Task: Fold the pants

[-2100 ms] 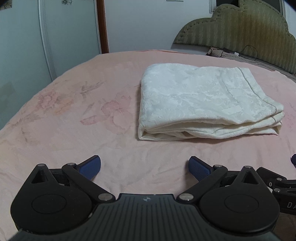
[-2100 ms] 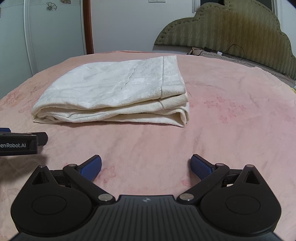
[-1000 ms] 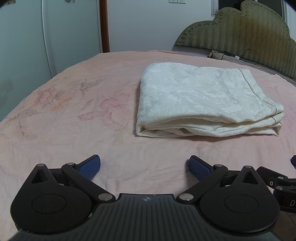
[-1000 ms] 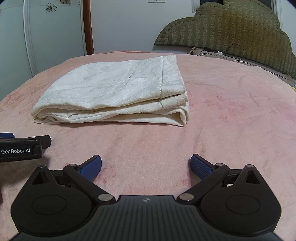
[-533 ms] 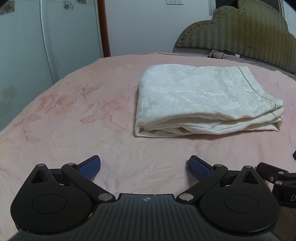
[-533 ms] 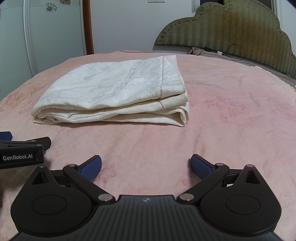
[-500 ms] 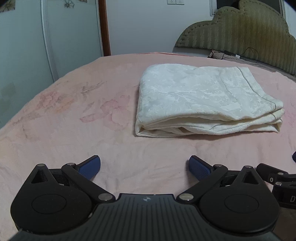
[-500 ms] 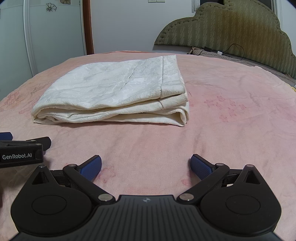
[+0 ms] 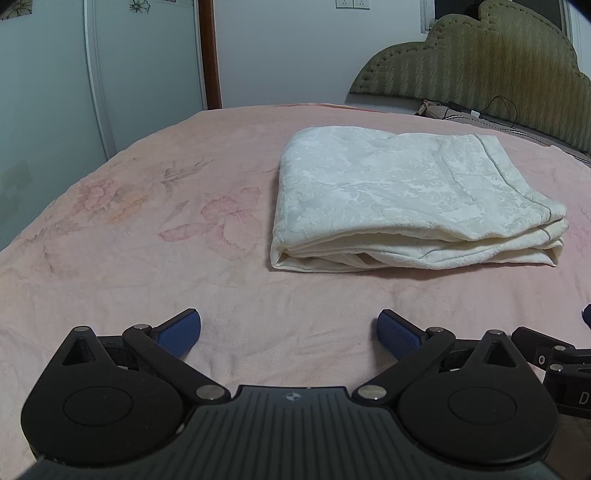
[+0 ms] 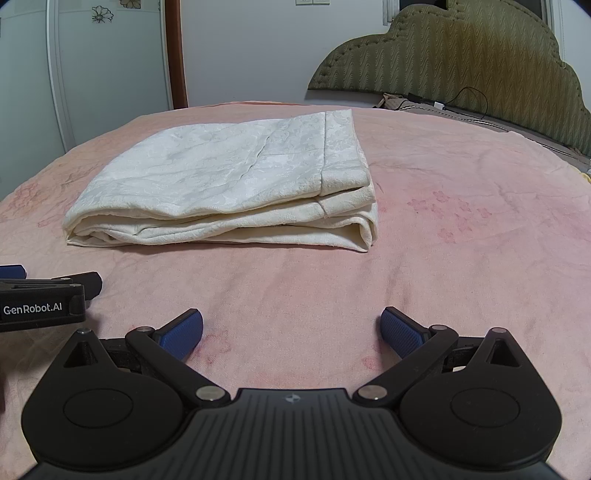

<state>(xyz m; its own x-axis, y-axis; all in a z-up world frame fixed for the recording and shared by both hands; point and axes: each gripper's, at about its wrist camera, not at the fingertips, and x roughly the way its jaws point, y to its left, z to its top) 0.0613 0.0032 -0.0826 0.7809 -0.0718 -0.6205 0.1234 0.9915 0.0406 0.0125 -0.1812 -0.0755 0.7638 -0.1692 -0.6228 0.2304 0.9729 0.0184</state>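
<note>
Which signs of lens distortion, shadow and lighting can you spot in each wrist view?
Left wrist view: the bed bulges into a dome, corners darken, and the pants cast a thin soft shadow. Right wrist view: the same curved bed edge, a bowed door frame, even indoor light without glare, sharp focus on the open tongs.

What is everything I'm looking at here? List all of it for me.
Pants: one, cream white, folded into a flat stack on the bed, ahead of both grippers.
Bedspread: one, pink with faded flowers, covers the bed.
Headboard: one, olive green, padded, at the far right.
Cable: one, black, lying below the headboard.
Wardrobe doors: pale grey-blue, flower stickers on top, at the left.
Wall sockets: two, white, high on the wall.
Left gripper: one, black with blue pads, open, holds nothing.
Right gripper: one, black with blue pads, open, holds nothing.
</note>
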